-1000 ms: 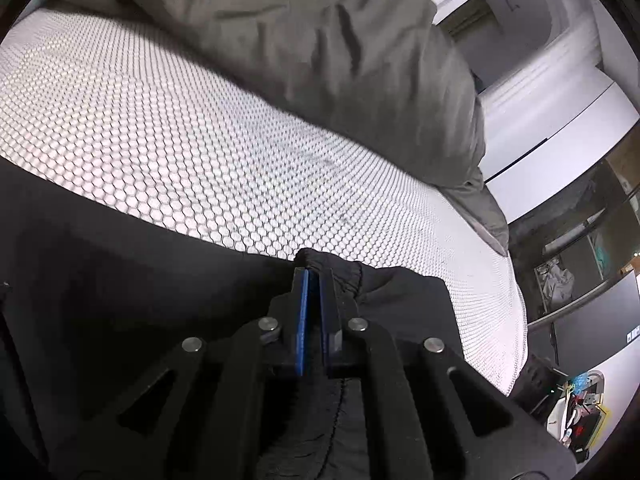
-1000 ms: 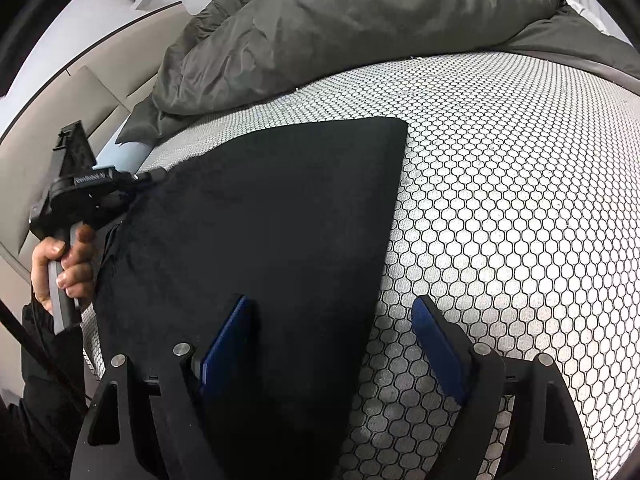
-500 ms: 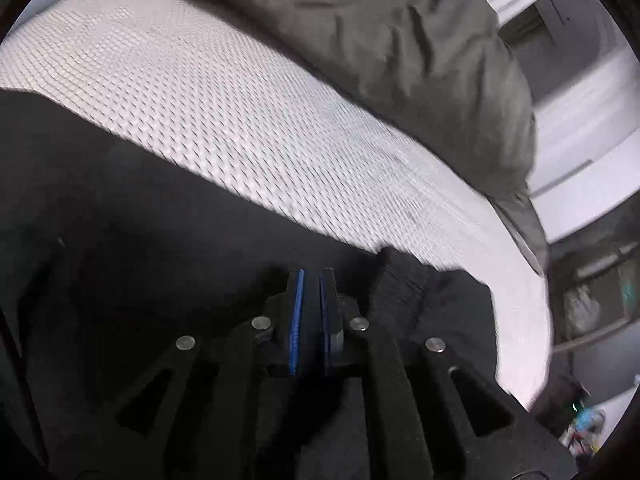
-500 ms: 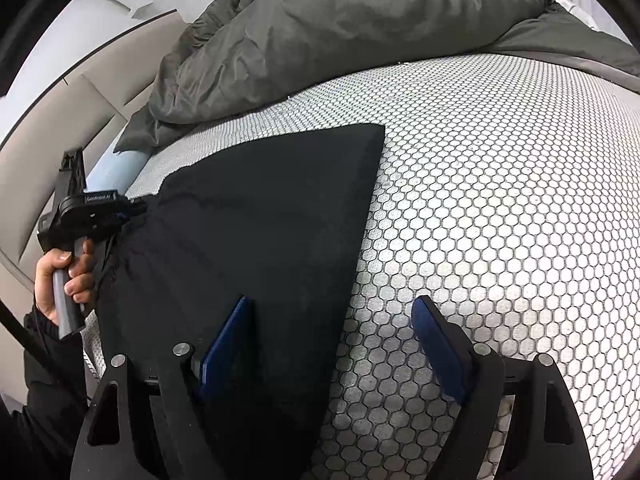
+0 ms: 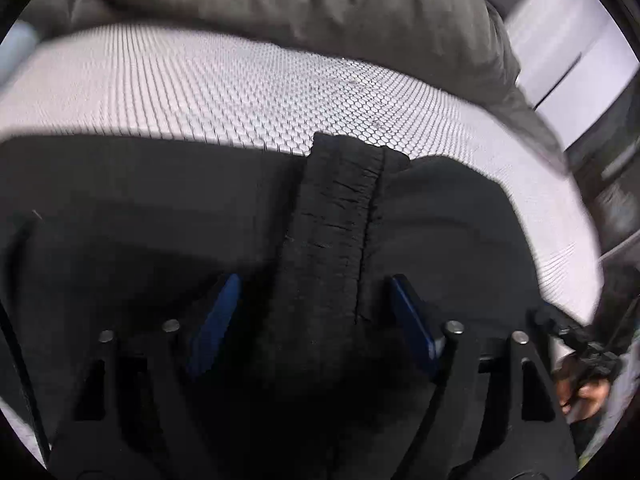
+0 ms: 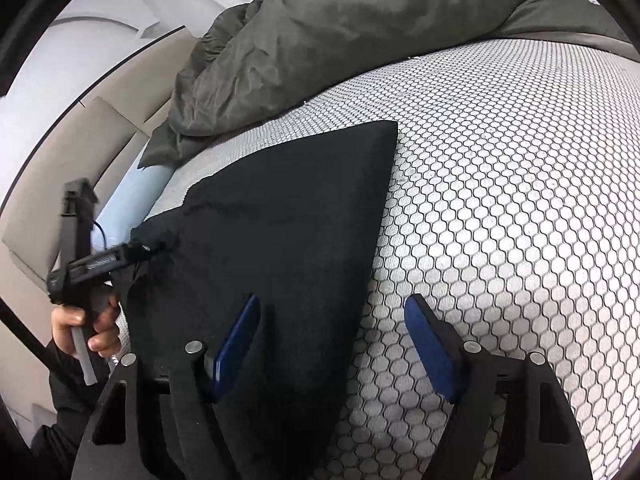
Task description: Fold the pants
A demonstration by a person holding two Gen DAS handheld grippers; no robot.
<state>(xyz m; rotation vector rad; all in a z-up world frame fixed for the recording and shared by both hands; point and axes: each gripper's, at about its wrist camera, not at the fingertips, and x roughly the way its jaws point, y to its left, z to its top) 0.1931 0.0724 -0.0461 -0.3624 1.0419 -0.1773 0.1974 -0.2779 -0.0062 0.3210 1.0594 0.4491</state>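
Note:
The black pants lie folded flat on the white honeycomb-patterned bed cover. In the left wrist view the gathered elastic waistband runs up between the blue pads of my left gripper, which is open just above the cloth. My right gripper is open over the pants' near right edge, its left pad over the cloth and its right pad over the bed cover. The left gripper also shows in the right wrist view, at the pants' far left corner.
A rumpled dark grey duvet is heaped along the far side of the bed. A pale blue roll and a beige padded headboard lie at the left. The other hand and gripper show at the lower right of the left wrist view.
My left gripper has opened and let go of the waistband, which now lies on the folded pants. The right gripper has stayed open and barely moved.

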